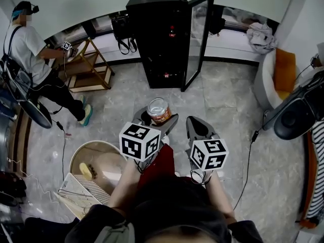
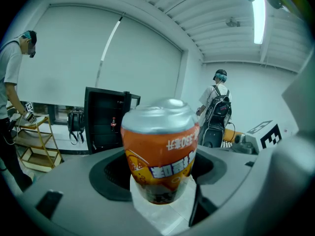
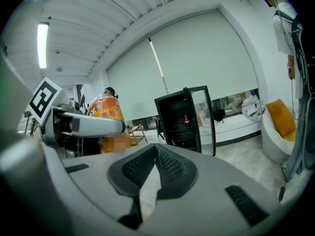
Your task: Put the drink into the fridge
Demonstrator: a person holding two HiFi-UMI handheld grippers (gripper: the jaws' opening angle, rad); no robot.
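While the left gripper (image 1: 158, 117) is clamped on the orange drink can with a silver end (image 1: 158, 110), the tall black fridge (image 1: 163, 34) sits straight ahead of it and well apart. The can stands roughly upright between the jaws, silver end up, and its print reads inverted in the left gripper view. The fridge's glass door (image 1: 198, 39) is swung open to the right, so the open side faces the tool. A red bottle (image 1: 172, 33) is already on a shelf. The right gripper (image 1: 196, 125) is just beside the left, jaws together on nothing. My read is a carry forward, then reach in. The grey marble-tile floor (image 1: 228, 110) between tool and fridge looks unobstructed. A person (image 1: 30, 59) is working at a wooden rack (image 1: 88, 67) off to the left.
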